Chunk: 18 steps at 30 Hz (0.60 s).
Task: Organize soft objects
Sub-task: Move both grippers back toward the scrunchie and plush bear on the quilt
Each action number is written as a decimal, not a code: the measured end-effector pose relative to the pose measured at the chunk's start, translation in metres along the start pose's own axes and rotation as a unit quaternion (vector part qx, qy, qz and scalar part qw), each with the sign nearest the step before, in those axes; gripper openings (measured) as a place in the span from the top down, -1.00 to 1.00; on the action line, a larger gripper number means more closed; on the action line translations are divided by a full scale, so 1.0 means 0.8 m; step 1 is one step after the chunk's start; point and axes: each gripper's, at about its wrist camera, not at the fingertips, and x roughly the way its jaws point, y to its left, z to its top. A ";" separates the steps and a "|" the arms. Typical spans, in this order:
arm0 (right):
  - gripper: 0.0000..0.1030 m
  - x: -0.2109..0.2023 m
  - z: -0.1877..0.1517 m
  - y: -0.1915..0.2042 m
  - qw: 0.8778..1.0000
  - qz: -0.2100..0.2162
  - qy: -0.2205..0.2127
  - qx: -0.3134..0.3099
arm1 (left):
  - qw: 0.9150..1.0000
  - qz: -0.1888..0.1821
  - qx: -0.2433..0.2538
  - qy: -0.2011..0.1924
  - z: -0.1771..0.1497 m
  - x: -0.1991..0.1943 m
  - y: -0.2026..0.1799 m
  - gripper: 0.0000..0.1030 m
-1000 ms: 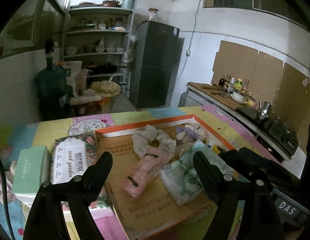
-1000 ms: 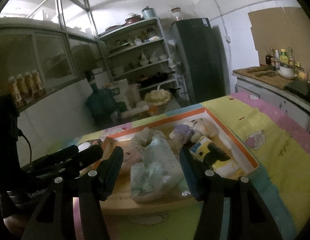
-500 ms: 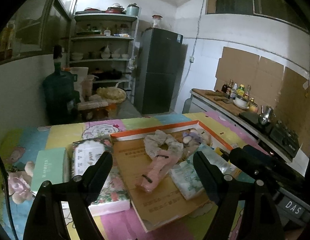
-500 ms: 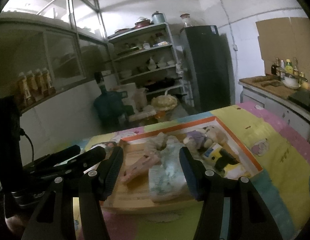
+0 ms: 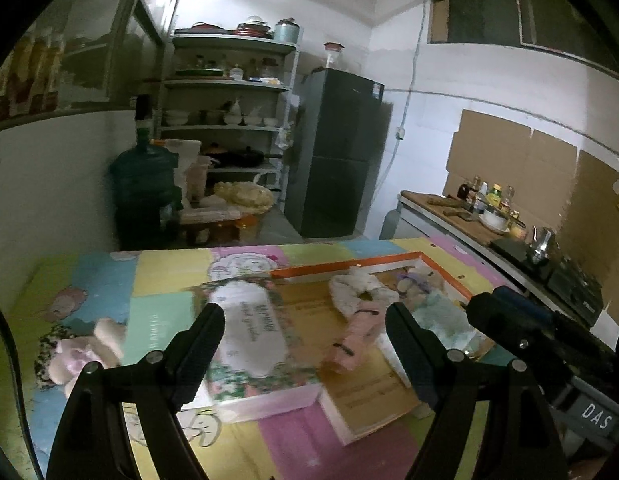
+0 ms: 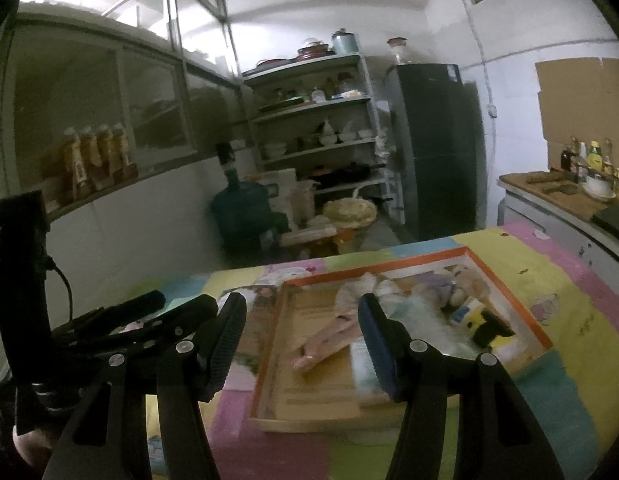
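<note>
An orange-rimmed cardboard box (image 5: pixel 349 271) (image 6: pixel 505 288) lies on the colourful table. In it are a pink cloth item (image 5: pixel 355 338) (image 6: pixel 329 344), a white scrunchie (image 5: pixel 355 286), a pale tissue pack (image 5: pixel 443 318) (image 6: pixel 369 364), a plush toy (image 6: pixel 453 284) and a yellow-black toy (image 6: pixel 485 326). A pink plush toy (image 5: pixel 79 354) lies on the table at the left. My left gripper (image 5: pixel 305 352) is open and empty, above the table's near side. My right gripper (image 6: pixel 301 344) is open and empty, in front of the box.
A floral box (image 5: pixel 249 340) and a green pack (image 5: pixel 153 328) lie left of the cardboard box. Behind the table stand a water jug (image 5: pixel 143 184), shelves (image 5: pixel 229 92) and a dark fridge (image 5: pixel 341 152). A counter with bottles and a stove (image 5: pixel 509 232) runs along the right.
Both grippers have pulled back and up from the box, so it looks smaller and farther. The left view has swung left, bringing the pink plush toy into sight. Both stay open.
</note>
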 end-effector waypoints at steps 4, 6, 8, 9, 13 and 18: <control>-0.40 0.006 0.000 0.023 1.000 0.010 -0.002 -0.007 | 1.000 0.011 -0.011 -0.005 -0.001 -0.010 0.023 -0.60; -0.40 0.009 0.000 0.035 1.000 0.019 -0.002 -0.011 | 1.000 0.019 -0.020 -0.009 -0.001 -0.017 0.040 -0.60; -0.40 0.013 0.000 0.052 0.999 0.031 -0.002 -0.018 | 0.999 0.027 -0.030 -0.012 -0.003 -0.024 0.058 -0.60; -0.40 0.015 -0.001 0.059 0.999 0.036 0.000 -0.023 | 0.999 0.033 -0.035 -0.014 -0.004 -0.028 0.068 -0.60; -0.40 0.026 -0.005 0.090 0.997 0.057 0.009 -0.041 | 0.996 0.060 -0.055 -0.020 -0.008 -0.041 0.110 -0.60; -0.40 0.039 -0.013 0.134 0.994 0.088 0.022 -0.063 | 0.991 0.106 -0.078 -0.027 -0.016 -0.059 0.171 -0.60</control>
